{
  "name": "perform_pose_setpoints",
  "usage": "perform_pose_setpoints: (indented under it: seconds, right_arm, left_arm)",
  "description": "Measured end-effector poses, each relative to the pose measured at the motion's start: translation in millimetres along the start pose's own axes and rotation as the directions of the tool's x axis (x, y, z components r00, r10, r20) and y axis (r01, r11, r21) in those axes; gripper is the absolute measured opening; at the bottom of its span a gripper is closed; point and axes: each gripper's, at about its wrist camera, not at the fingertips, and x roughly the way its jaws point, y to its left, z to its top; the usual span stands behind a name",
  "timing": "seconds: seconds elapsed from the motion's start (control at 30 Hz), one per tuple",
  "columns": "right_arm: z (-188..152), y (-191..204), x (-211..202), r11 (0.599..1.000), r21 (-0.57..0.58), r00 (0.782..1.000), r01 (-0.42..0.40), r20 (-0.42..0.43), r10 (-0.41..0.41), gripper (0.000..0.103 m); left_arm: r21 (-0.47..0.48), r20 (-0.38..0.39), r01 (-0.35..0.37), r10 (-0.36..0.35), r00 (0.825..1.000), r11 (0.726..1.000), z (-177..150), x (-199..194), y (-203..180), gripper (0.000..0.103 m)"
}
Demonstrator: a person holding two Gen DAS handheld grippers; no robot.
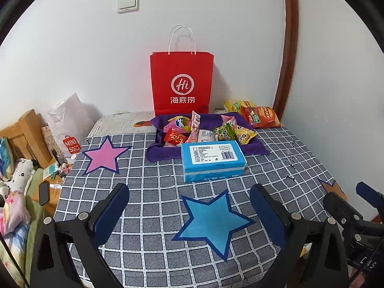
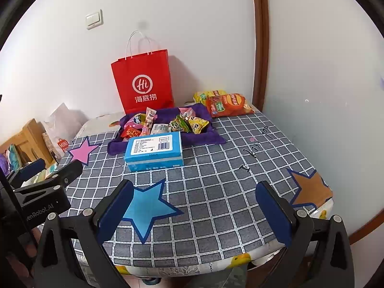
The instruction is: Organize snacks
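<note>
A purple cloth tray [image 1: 259, 150] [image 2: 216, 139] at the back of the checked table holds several small snack packets [image 1: 225, 132] [image 2: 180, 124]. A blue box [image 1: 212, 159] [image 2: 154, 152] lies just in front of it. A red chip bag [image 1: 260, 116] [image 2: 228, 104] and a yellow packet [image 1: 234, 104] [image 2: 204, 96] lie right of the tray. A red paper bag [image 1: 181, 84] [image 2: 144, 84] stands behind against the wall. My left gripper [image 1: 189, 213] is open and empty above the blue star [image 1: 211, 220]. My right gripper [image 2: 194, 213] is open and empty over the table's near part.
A pink star [image 1: 104, 156] [image 2: 82, 152], a blue star [image 2: 146, 206] and a brown star [image 2: 309, 189] mark the tablecloth. Left of the table are a white Miniso bag [image 1: 69, 129], a wooden frame [image 1: 24, 129] and bedding. A wall and brown door frame [image 1: 288, 60] bound the right side.
</note>
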Motion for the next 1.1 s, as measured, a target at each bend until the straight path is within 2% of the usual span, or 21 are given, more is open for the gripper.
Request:
perform_pose_setpoints:
  seconds: [0.17,1.1]
  right_arm:
    - [-2,7,-2,1.000,-0.011,1.000,-0.021,0.003,0.021,0.100]
    - [-4,13,-8,1.000,-0.012,1.000,-0.011,0.020,0.011,0.100]
  left_arm:
    - [-0.007,0.003,-0.005,0.005,1.000,1.000,-2,-2,3,0.101]
    - [-0.017,0.000,0.002,-0.002,1.000,1.000,-4,-5,6,0.101]
